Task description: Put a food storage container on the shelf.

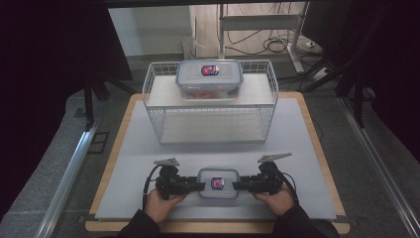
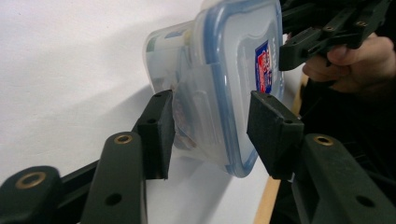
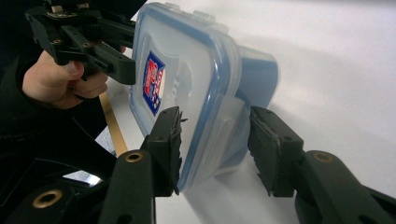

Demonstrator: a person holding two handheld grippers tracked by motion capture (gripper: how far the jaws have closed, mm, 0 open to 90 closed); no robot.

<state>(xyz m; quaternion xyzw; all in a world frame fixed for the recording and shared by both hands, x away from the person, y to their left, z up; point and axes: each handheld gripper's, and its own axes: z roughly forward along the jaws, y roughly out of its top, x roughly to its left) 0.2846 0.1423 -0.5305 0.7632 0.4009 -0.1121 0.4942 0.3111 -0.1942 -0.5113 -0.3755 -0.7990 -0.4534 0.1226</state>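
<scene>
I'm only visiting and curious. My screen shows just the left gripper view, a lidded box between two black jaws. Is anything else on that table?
Observer: Yes. In the high view a white wire rack stands at the far end of the table.
Visitor: Is the rack carrying anything?
Observer: A bigger box with a lid on sits on its top shelf.
Visitor: How does the other tool meet my box?
Observer: In the right gripper view the right tool has one jaw on the lid of the small box and one by its end flap. I cannot tell if that second jaw presses.
</scene>
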